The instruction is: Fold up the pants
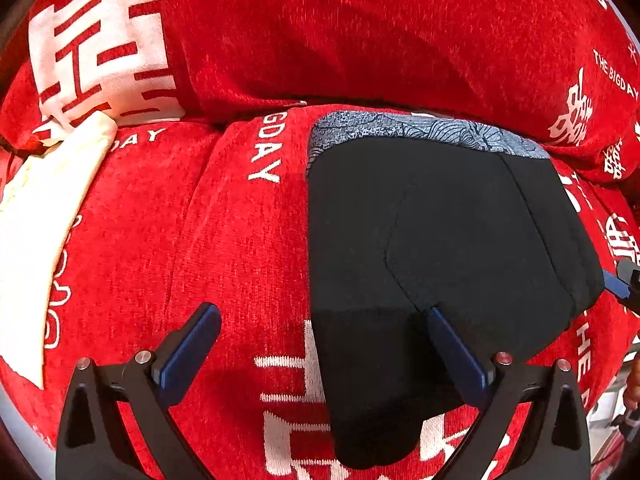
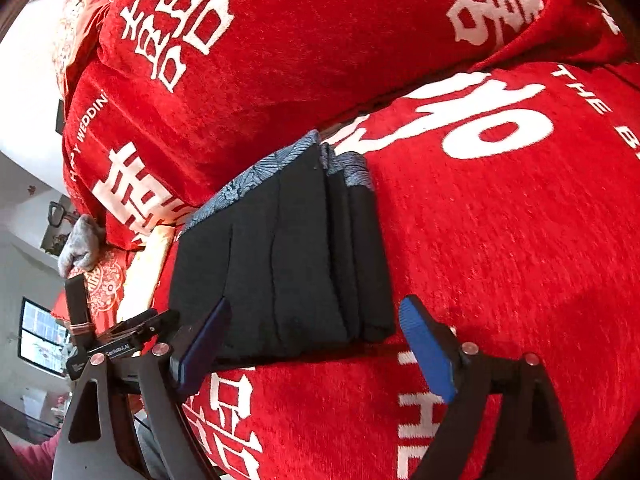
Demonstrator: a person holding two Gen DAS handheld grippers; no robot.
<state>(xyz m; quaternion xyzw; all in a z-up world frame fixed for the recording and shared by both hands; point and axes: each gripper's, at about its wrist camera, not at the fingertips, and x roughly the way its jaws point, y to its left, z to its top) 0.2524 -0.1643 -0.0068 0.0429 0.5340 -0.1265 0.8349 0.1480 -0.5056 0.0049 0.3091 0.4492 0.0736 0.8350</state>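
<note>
1. Black pants point(image 1: 440, 248) lie on the red sofa cover point(image 1: 208, 240), already folded into a compact stack, the patterned grey-blue waistband point(image 1: 420, 130) toward the back cushions point(image 1: 360, 32).
2. From the right wrist view we count several layers at the stack's near edge point(image 2: 320, 320), so we judge most of the folding done (perhaps one tidy-up remains).
3. Our left gripper point(image 1: 324, 316) is spread wide and holds nothing; its right finger sits over the pants.
4. Our right gripper point(image 2: 316, 316) is likewise apart, empty, straddling the stack's near end.
5. A cream cloth point(image 1: 36, 240) lies well apart, to the left.
</note>
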